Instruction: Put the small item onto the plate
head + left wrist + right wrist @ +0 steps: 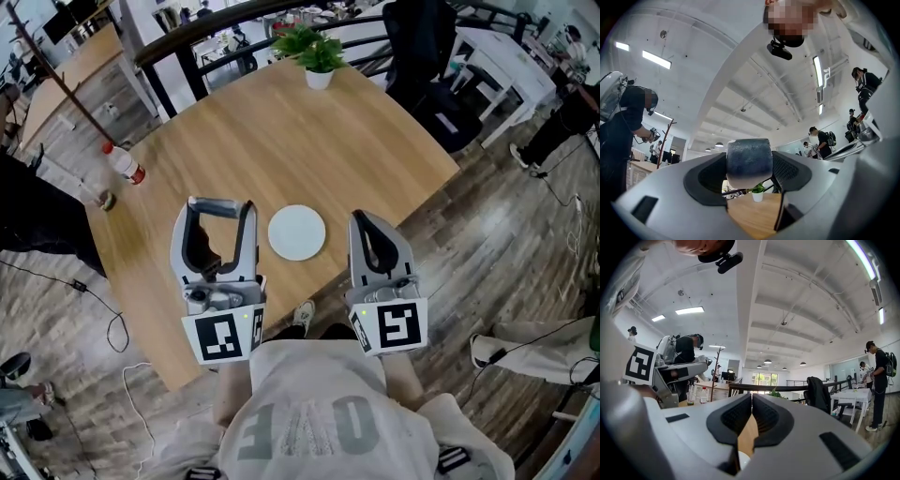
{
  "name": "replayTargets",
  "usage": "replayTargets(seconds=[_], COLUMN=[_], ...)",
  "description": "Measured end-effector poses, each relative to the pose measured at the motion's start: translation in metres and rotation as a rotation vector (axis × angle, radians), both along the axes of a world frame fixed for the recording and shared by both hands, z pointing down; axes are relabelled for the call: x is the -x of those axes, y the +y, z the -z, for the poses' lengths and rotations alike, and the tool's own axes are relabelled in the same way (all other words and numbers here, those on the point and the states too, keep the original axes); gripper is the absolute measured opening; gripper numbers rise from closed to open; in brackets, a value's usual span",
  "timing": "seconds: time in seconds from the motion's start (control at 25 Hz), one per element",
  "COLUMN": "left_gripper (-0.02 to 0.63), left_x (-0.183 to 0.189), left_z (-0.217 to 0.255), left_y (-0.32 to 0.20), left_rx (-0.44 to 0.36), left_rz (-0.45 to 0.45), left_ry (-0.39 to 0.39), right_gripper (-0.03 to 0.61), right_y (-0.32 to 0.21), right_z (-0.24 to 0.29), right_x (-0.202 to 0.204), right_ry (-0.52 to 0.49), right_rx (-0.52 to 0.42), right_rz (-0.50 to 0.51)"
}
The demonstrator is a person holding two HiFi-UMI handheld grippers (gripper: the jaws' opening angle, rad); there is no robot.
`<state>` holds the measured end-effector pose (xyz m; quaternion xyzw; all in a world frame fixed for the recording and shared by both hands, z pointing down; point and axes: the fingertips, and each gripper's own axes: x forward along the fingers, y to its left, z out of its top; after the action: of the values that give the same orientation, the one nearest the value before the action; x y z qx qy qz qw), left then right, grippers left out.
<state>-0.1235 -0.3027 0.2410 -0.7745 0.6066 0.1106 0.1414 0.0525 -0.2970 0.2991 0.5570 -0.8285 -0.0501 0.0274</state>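
Note:
A white round plate lies on the wooden table, near its front edge between my two grippers. My left gripper is held just left of the plate and is shut on the small item, a dark blue-grey cylinder gripped across its ends. In the head view the small item shows as a grey band between the fingertips. My right gripper is held just right of the plate. Its jaws are pressed together with nothing between them, as the right gripper view shows.
A small potted plant stands at the table's far edge. A plastic bottle with a red cap lies at the left edge. A black chair and a white desk stand beyond the table on the right. Several people stand around the room.

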Motion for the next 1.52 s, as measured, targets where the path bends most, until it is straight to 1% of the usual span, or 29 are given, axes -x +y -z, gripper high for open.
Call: replayTargets(seconds=[0.16,0.32,0.4,0.44,0.64,0.8,0.92,1.08,1.28,1.52], left_gripper=[0.299,0.299,0.299,0.299,0.299,0.299,0.299,0.299,0.299,0.299], left_x=[0.0,-0.013,-0.023,-0.027,-0.041,-0.055,-0.067,-0.08,-0.099,-0.11], left_z=[-0.007,-0.011,-0.009,-0.012,-0.049,-0.087,-0.121,-0.171,-0.232,-0.3], left_y=[-0.013,-0.021,-0.025,-0.027,-0.042,-0.052,-0.063,-0.077,-0.085,-0.081], left_rx=[0.026,0.051,0.051,0.064,0.189,0.31,0.405,0.576,0.765,0.979], left_rz=[-0.004,-0.004,-0.022,-0.028,-0.022,-0.047,-0.084,-0.131,-0.19,-0.248], left_ry=[0.007,-0.016,-0.028,-0.037,-0.123,-0.152,-0.202,-0.268,-0.337,-0.415], right_gripper=[0.017,0.017,0.017,0.017,0.018,0.017,0.018,0.018,0.018,0.018], right_y=[-0.015,-0.025,-0.032,-0.034,-0.044,-0.046,-0.045,-0.044,-0.04,-0.035], right_z=[-0.004,-0.006,-0.005,-0.005,-0.008,-0.015,-0.021,-0.025,-0.029,-0.039], right_x=[0.004,0.002,-0.001,-0.003,-0.013,-0.022,-0.024,-0.031,-0.056,-0.082], right_ry=[0.0,-0.007,-0.013,-0.017,-0.029,-0.018,-0.009,0.012,0.031,0.042], right_rx=[0.018,0.034,0.038,0.043,0.056,0.072,0.087,0.101,0.133,0.159], right_rz=[0.01,0.044,0.053,0.056,0.067,0.057,0.05,0.031,-0.035,-0.115])
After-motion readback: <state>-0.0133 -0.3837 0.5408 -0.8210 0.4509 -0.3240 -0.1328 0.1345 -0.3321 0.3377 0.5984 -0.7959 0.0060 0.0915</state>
